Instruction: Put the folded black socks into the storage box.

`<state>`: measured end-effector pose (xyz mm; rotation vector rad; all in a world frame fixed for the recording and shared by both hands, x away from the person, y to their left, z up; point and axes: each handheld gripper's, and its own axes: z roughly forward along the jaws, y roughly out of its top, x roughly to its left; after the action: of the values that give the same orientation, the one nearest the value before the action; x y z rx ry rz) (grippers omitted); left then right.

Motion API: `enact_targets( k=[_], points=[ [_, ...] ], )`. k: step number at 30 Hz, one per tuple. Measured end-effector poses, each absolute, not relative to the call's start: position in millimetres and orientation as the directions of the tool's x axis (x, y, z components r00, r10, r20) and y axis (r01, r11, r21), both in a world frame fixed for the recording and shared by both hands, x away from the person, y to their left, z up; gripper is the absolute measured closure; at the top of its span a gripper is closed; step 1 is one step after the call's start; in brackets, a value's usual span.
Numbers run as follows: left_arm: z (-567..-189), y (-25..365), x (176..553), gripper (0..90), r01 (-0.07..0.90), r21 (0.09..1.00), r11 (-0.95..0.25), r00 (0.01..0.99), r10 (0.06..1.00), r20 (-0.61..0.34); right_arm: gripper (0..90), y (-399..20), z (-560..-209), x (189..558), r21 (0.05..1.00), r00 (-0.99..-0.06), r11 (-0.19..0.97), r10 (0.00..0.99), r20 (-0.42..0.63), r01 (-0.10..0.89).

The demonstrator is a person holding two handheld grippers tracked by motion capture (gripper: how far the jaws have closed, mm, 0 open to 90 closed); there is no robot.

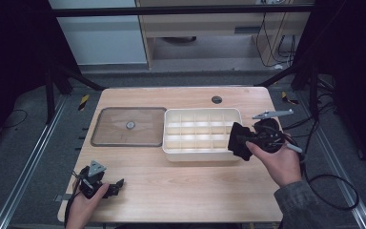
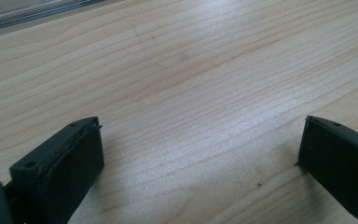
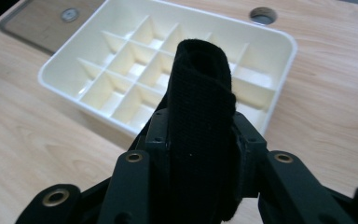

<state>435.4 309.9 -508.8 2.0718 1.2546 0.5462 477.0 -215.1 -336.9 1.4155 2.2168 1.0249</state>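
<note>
Black fabric, a folded or rolled cloth, is pinched between the 2 jaws of the right gripper, which press on it from both sides. In the high view the right gripper holds this cloth at the right end of the cream divided tray, over its rim. The right gripper view adds what the high view cannot resolve: the cloth stands up out of the jaws, with the tray and its rows of small compartments behind it, and the clear lid lying flat beyond the tray.

The left gripper rests low near the front left corner of the wooden table, well apart from the tray. Its own view shows the 2 jaws spread wide with just bare wood between them, gripping nothing.
</note>
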Motion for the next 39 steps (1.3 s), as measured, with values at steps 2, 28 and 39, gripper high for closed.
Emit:
enact_targets(
  k=[2, 28, 39],
  points=[
    [-508.6, 310.9, 438.1, 0.0, 0.617, 0.710, -0.341, 0.463, 0.886, 0.023, 65.7, -223.3, -335.1, 483.2, 0.714, -0.443, 0.228, 0.887, 0.127, 0.662],
    [-508.8, 312.6, 440.8, 0.0, 0.609, 0.710, -0.354, 0.483, 0.875, 0.021, 65.5, -208.3, -339.0, 515.0, 0.678, -0.431, 0.279, 0.900, 0.062, 0.680],
    [-508.6, 312.7, 440.7, 0.0, 0.609, 0.709, -0.356, 0.484, 0.875, 0.024, 65.6, -209.4, -348.8, 530.1, 0.650, -0.417, 0.288, 0.907, 0.049, 0.703]
  ],
)
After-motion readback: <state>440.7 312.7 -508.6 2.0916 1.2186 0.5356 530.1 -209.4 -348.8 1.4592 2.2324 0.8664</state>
